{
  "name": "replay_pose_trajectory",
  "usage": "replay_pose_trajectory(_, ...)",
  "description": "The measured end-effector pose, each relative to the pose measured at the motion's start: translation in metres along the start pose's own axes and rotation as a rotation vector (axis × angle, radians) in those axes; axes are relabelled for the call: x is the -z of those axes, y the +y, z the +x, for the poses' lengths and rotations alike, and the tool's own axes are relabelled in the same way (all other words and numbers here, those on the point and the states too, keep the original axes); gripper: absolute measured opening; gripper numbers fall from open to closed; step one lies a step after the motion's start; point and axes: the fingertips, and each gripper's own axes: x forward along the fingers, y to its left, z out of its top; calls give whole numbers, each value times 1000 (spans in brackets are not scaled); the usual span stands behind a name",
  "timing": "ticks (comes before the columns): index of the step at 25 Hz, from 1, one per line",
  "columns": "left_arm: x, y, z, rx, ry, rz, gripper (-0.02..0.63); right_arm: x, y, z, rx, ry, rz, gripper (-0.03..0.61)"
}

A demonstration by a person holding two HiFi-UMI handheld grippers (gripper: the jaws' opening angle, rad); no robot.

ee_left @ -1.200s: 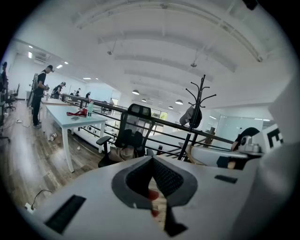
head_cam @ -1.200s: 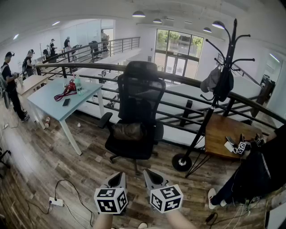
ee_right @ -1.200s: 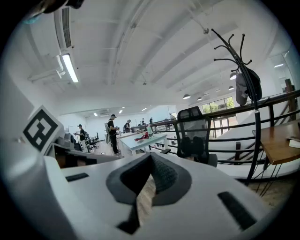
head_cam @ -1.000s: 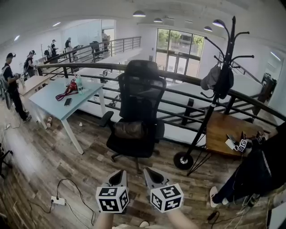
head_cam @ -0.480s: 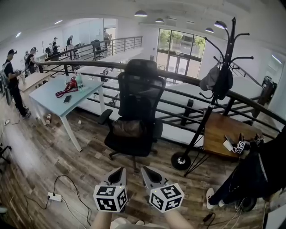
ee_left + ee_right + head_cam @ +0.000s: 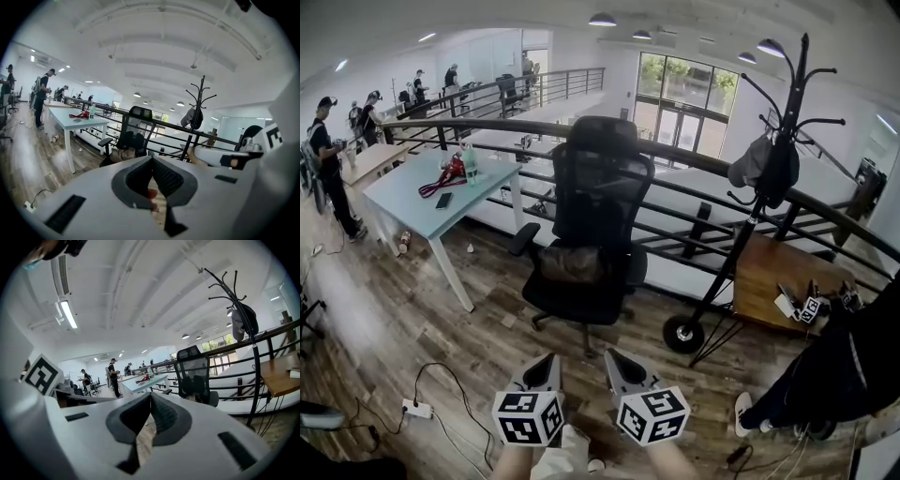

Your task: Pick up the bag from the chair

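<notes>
A brown bag (image 6: 570, 263) lies on the seat of a black office chair (image 6: 592, 197), against its backrest. The same bag (image 6: 123, 154) shows small in the left gripper view, and the chair (image 6: 194, 376) appears in the right gripper view. My left gripper (image 6: 547, 367) and right gripper (image 6: 616, 365) are held side by side low in the head view, well short of the chair. Both have their jaws pressed together with nothing between them. Their marker cubes face the camera.
A light blue table (image 6: 431, 202) with small items stands left of the chair. A black coat rack (image 6: 748, 197) with a hanging hat stands to the right, beside a wooden table (image 6: 778, 272). A railing (image 6: 694, 169) runs behind. A power strip and cable (image 6: 417, 408) lie on the floor. Several people stand far left.
The view has shifted slightly and the chair sits a little nearer and more centred. Both grippers stay shut and side by side.
</notes>
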Motion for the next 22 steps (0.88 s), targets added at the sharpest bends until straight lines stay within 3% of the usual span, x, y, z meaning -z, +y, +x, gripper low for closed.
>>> replay_pose_trajectory(9, -11, 34, 49, 15, 28, -35, 2, -4, -23, 54, -6, 12, 38, 0)
replay_pose_trajectory(22, -54, 108, 185, 44, 85, -59, 2, -35, -73, 194, 6, 19, 1, 0)
